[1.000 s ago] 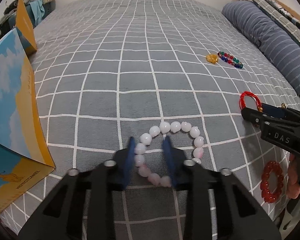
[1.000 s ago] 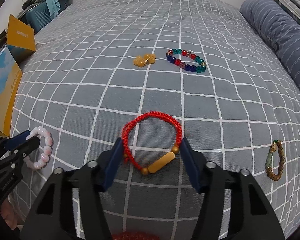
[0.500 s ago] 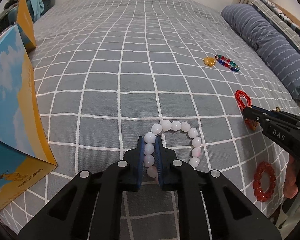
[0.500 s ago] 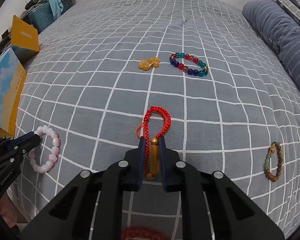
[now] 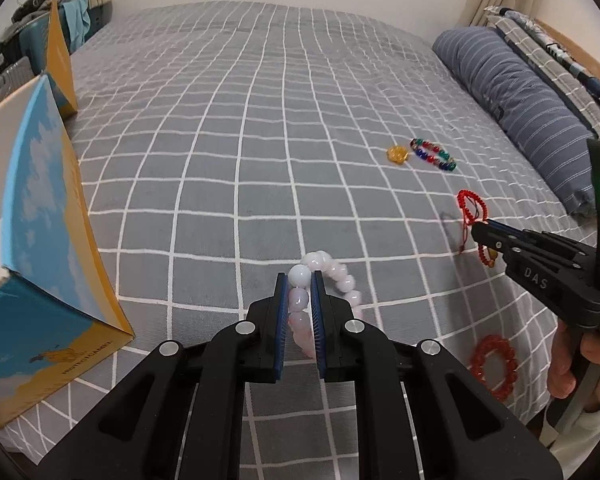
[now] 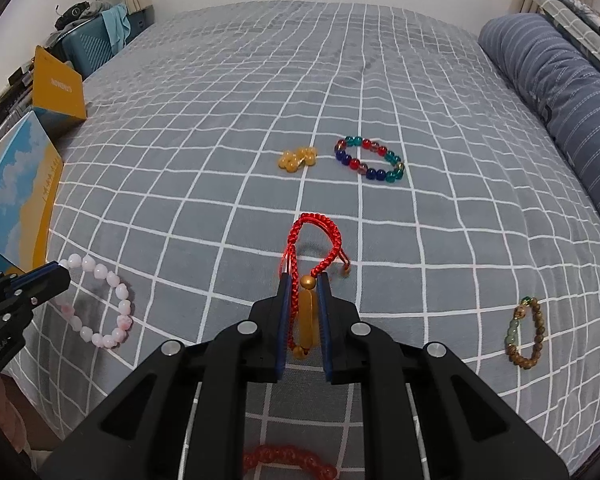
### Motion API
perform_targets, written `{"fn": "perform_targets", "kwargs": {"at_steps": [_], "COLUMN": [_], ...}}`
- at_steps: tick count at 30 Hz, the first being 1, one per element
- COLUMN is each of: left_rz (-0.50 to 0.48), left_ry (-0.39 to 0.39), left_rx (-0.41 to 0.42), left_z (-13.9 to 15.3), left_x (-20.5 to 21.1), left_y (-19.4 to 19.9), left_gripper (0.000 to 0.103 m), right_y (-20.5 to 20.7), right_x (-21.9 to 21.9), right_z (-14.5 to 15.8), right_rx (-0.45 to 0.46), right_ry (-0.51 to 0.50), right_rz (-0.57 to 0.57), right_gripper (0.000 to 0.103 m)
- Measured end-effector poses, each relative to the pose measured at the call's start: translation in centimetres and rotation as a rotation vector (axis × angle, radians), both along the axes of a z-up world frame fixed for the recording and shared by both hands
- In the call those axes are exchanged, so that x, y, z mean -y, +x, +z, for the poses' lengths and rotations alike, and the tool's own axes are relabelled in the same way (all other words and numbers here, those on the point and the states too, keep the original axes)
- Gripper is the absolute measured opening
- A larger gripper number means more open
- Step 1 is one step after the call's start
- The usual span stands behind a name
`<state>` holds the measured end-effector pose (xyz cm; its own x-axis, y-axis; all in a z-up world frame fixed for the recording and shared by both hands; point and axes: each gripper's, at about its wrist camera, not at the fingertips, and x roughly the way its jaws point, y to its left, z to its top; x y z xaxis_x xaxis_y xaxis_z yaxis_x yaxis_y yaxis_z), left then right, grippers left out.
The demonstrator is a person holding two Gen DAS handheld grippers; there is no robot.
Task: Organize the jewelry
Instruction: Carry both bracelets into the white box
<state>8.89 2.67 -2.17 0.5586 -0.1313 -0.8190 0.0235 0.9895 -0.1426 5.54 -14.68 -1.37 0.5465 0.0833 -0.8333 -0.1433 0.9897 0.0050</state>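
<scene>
Two wrist cameras look forward and down along their own fingers across the bed (image 5: 260, 128), toward the far wall. The left view sits low at the bed's near edge, close over the box (image 5: 40, 240) — the right gripper (image 5: 482, 236) enters at its right. The right view catches the left gripper (image 6: 58, 272) at its left. Both share the colored bracelet (image 6: 368, 158) (image 5: 432, 155) and pillow (image 6: 560, 100).

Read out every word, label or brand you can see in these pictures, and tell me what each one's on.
"DAS": on the right gripper body, seen from the left wrist view.
"PROTECTCAMEL": along the bottom edge of the blue and yellow box.
Mirrored lettering on the yellow box flap: too blurred to read.
White print on the left gripper body: too blurred to read.
</scene>
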Motion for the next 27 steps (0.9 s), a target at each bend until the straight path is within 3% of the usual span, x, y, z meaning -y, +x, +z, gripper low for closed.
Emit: {"fn": "perform_targets", "kwargs": {"at_steps": [13,27], "left_rz": [0.036,0.118], "left_ry": [0.029,0.058], "left_rx": [0.078,0.107], "left_z": [3.9,6.4], "left_x": [0.1,-2.3], "left_y": [0.2,1.0], "left_gripper": [0.011,0.011], "right_y": [0.1,0.6], "right_x": [-0.8,-3.9], "right_z": [2.6,6.5], "right_rx": [0.047,0.112], "right_ry": [0.018,0.044], "right_rz": [-0.002,0.027], "right_gripper": [0.012,0.012]}}
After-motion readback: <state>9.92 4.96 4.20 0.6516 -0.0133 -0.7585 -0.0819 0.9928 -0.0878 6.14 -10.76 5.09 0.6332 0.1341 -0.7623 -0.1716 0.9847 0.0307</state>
